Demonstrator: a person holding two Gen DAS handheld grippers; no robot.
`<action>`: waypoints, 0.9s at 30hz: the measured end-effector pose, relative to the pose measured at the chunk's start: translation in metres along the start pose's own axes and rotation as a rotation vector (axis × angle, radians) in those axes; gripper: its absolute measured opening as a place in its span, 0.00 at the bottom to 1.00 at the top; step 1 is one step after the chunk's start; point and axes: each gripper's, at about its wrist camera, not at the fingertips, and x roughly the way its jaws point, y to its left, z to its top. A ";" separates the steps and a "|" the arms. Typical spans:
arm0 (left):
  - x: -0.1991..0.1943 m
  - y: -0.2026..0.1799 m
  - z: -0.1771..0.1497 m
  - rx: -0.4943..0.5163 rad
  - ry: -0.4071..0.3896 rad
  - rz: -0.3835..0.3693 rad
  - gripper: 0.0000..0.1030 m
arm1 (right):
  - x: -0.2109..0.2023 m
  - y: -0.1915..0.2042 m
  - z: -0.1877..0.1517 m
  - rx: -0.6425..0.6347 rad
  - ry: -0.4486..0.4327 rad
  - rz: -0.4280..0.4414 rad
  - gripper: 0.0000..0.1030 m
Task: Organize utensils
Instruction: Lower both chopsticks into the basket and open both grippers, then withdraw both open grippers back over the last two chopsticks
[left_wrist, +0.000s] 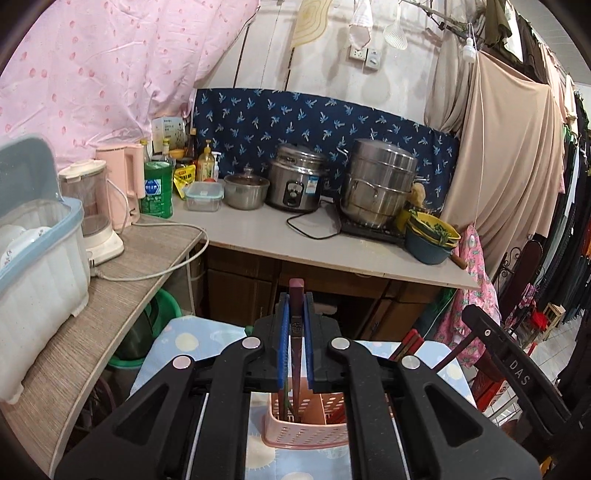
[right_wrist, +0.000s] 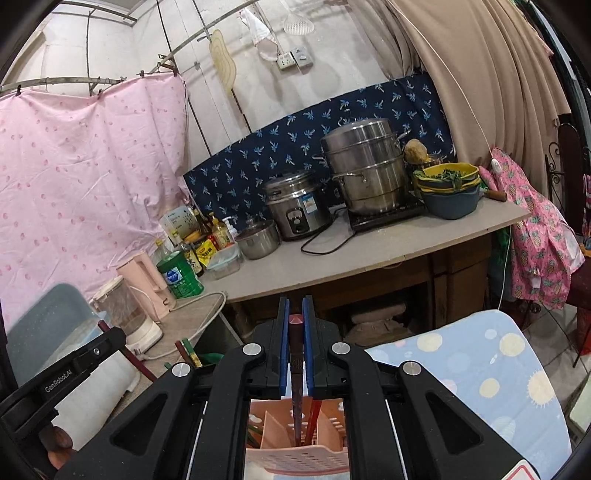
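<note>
In the left wrist view my left gripper (left_wrist: 296, 300) is shut on a dark maroon chopstick (left_wrist: 296, 325). It stands upright, its lower end inside the pink slotted utensil basket (left_wrist: 306, 435) right below the jaws. In the right wrist view my right gripper (right_wrist: 295, 304) is shut on a dark chopstick (right_wrist: 295, 347) with a reddish top, which also reaches down into the pink basket (right_wrist: 295, 458) beside a red one (right_wrist: 314, 417). The basket has dividers and sits on a blue dotted cloth (right_wrist: 480, 369). More red chopsticks (left_wrist: 406, 345) stick up behind the basket.
Ahead runs a grey counter (left_wrist: 295, 240) with a rice cooker (left_wrist: 295, 181), a steel steamer pot (left_wrist: 380, 181), stacked bowls (left_wrist: 432, 236), bottles and a small pot. A blender (left_wrist: 92, 206), a pink kettle (left_wrist: 123, 181) and a lidded dish box (left_wrist: 37, 258) stand on the left shelf.
</note>
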 end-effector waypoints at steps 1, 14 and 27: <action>0.001 0.000 -0.002 0.000 0.006 0.000 0.07 | 0.001 0.000 -0.001 -0.003 0.007 -0.002 0.06; -0.008 -0.004 -0.013 0.019 0.003 0.035 0.32 | -0.012 0.008 -0.005 -0.050 0.016 0.000 0.14; -0.043 -0.010 -0.030 0.055 -0.015 0.053 0.39 | -0.062 0.017 -0.020 -0.083 -0.010 0.021 0.28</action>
